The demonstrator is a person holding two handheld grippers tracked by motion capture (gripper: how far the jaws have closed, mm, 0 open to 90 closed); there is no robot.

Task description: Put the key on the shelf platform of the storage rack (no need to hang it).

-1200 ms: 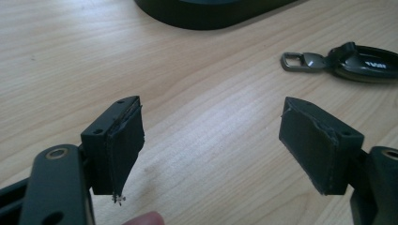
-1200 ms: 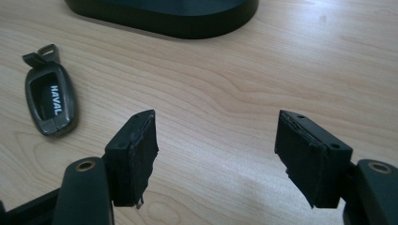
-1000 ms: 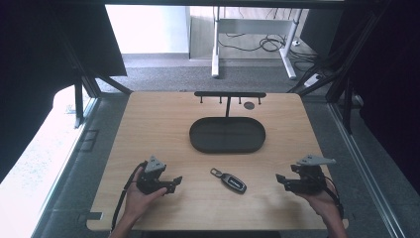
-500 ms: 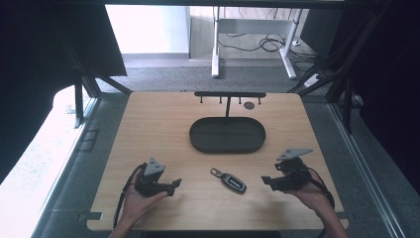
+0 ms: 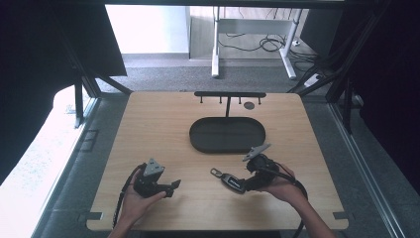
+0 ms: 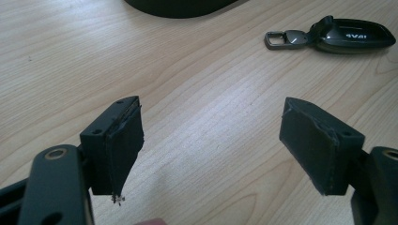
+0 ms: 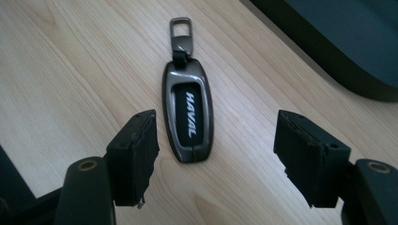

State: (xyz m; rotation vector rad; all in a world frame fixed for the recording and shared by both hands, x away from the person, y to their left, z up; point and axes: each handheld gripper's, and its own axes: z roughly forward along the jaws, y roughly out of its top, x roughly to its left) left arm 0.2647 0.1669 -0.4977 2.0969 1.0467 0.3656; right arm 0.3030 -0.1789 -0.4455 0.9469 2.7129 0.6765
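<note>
Key fob (image 7: 188, 117): glossy black face in a smooth grey metallic-looking shell with a metal loop; table (image 5: 163, 124): pale wood grain, smooth matt finish; oval tray (image 5: 227, 135): dark, matt; gripper pads (image 7: 141, 150): black, matt, rubbery-looking with frayed edges.

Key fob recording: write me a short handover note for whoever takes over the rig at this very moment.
Right gripper: open, jaws just been closing a little, lined up on either side of the key fob but not touching it.
Left gripper: open, holds nothing, low over bare table.
Key fob: flat on the table, metal loop pointing away from the right gripper, in front of the dark oval tray.
Done: approach to the fob.
Left: close on the fob and lift it; probably to the tray or the hook rack behind.
</note>
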